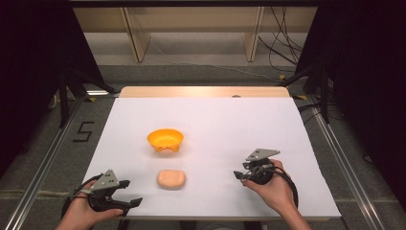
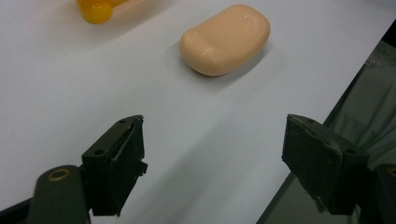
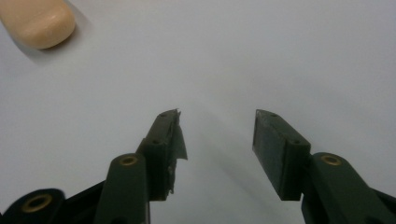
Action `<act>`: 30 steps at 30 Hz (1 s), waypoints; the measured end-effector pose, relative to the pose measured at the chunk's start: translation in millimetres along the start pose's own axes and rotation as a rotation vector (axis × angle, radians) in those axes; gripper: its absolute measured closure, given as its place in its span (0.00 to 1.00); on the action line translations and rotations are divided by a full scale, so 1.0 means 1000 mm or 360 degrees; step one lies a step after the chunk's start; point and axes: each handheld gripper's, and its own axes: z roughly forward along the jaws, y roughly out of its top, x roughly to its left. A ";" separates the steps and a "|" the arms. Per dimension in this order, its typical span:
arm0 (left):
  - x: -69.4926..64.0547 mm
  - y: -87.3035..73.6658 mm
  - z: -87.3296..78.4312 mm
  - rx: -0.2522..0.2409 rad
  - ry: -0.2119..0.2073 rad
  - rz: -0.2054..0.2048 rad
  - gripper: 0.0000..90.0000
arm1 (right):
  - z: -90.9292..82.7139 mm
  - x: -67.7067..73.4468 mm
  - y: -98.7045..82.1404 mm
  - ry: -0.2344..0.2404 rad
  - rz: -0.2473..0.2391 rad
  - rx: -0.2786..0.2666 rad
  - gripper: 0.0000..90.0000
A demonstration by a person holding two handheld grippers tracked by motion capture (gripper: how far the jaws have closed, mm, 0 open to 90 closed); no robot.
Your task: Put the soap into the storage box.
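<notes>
1. In the left gripper view we see just a corner of the orange bowl [image 2: 95,9], cut off by the top edge, so we cannot make out its inside from there.
2. In the high view the orange bowl [image 1: 165,139] sits upright on the white surface [image 1: 215,124]; something small and pale seems to lie against its near wall, too small for us to identify.
3. The soap bar [image 1: 171,178] lies flat on the surface, in front of the bowl and apart from it, nearer the person.
4. In the right gripper view the soap bar [image 3: 37,21] is cut off at the top left corner.
5. We see the left tongs [image 1: 127,192] at the near left corner, spread wide, holding nothing; one jaw hangs past the surface's edge in the left gripper view.
6. The right tongs [image 1: 241,174] rest low at the near right, spread apart and empty, well apart from the soap.
</notes>
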 end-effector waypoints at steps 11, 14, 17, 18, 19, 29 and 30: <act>-0.002 0.046 0.005 0.0257 -0.0049 0.0364 0.28 | -0.001 -0.003 0.001 -0.0027 -0.0062 0.0073 0.62; -0.003 0.060 0.014 0.0426 -0.0124 0.0413 0.27 | 0.000 -0.004 0.001 -0.0018 -0.0040 0.0066 0.61; -0.005 0.070 0.027 0.0543 -0.0140 0.0540 0.28 | 0.002 -0.005 0.001 -0.0016 -0.0036 0.0068 0.59; -0.007 0.073 0.031 0.0582 -0.0146 0.0552 0.27 | 0.002 -0.006 0.000 -0.0016 -0.0025 0.0073 0.59; -0.008 0.075 0.035 0.0601 -0.0151 0.0569 0.27 | 0.002 -0.006 0.000 -0.0015 -0.0023 0.0082 0.59; -0.008 0.102 0.066 0.0690 -0.0241 0.0757 0.26 | 0.002 -0.010 -0.003 -0.0011 0.0005 0.0093 0.57; -0.008 0.104 0.069 0.0693 -0.0254 0.0765 0.26 | 0.002 -0.011 -0.003 -0.0012 -0.0013 0.0080 0.57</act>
